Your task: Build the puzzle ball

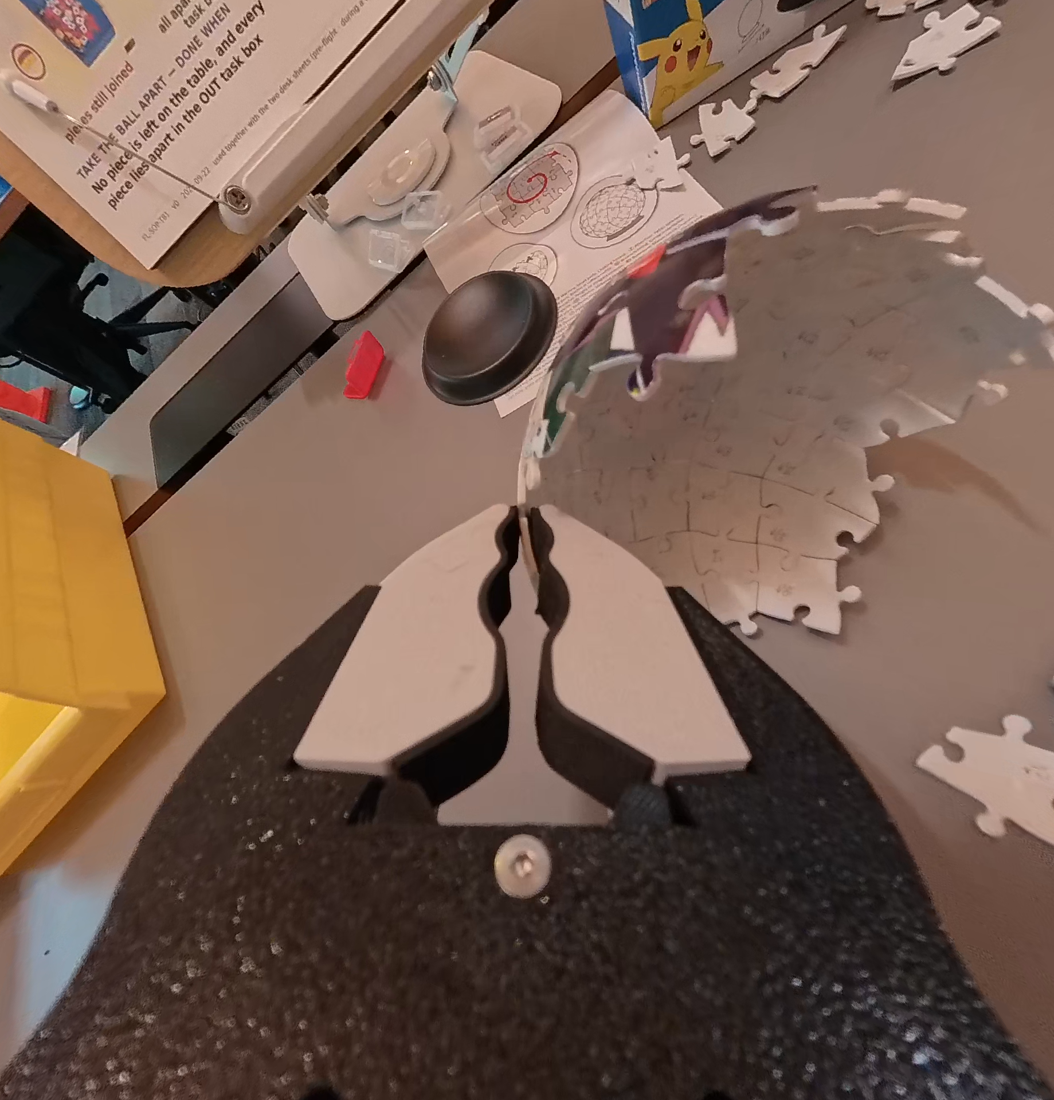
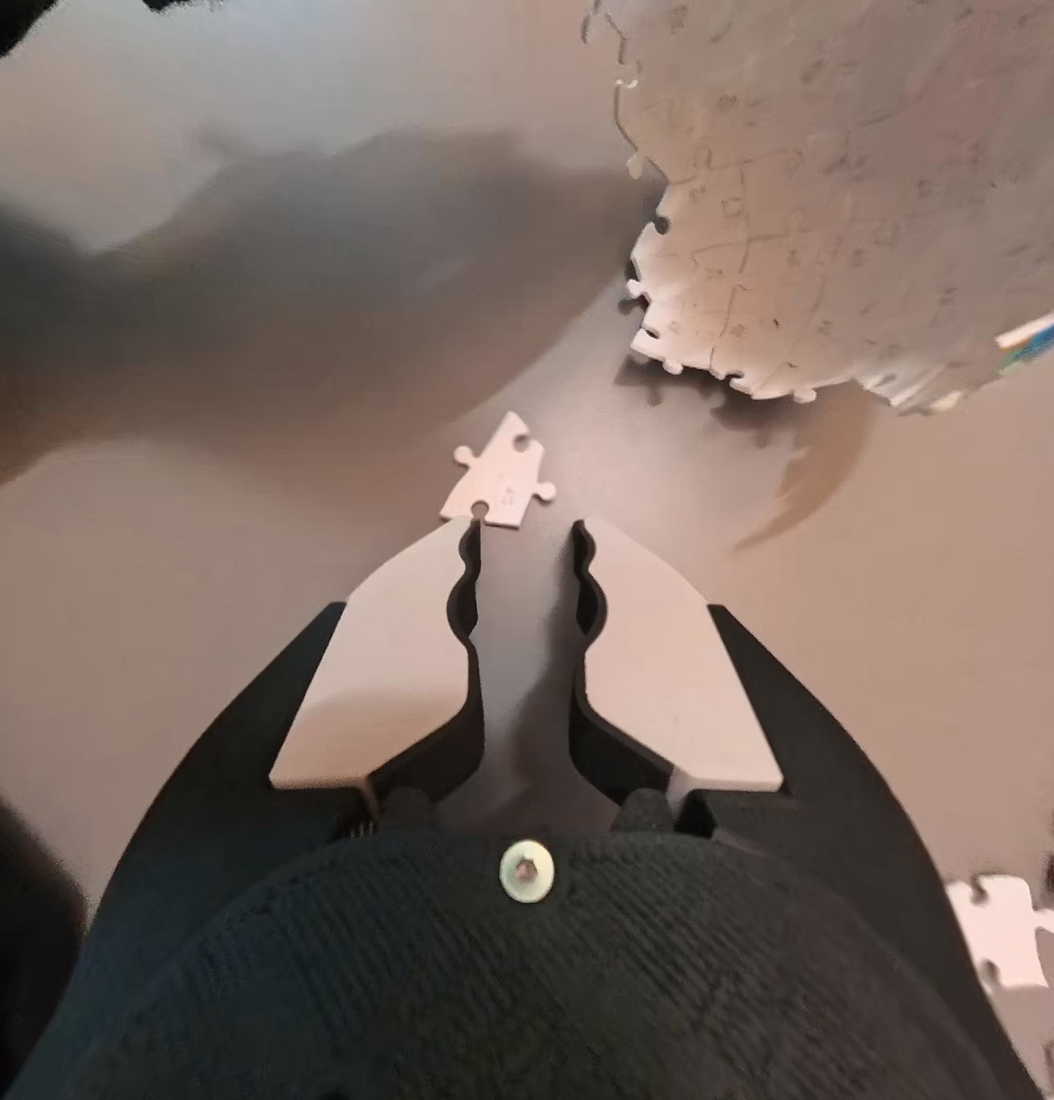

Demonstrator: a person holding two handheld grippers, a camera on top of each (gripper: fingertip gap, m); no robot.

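Puzzle ball (image 1: pixel 750 476) shell edge clamped in left tongs (image 1: pixel 525 515); loose piece (image 2: pixel 500 476) just ahead of parted right tongs (image 2: pixel 525 527)

Partial puzzle shell (image 1: pixel 750 452) held up off the table (image 1: pixel 334 565), right of the stand (image 1: pixel 488 339), which sits on the instruction sheet (image 1: pixel 578 196). Puzzle box (image 1: pixel 691 53) behind that sheet. Loose piece (image 2: pixel 500 482) lying just ahead of the right gripper (image 2: pixel 524 527), below-left of the shell.
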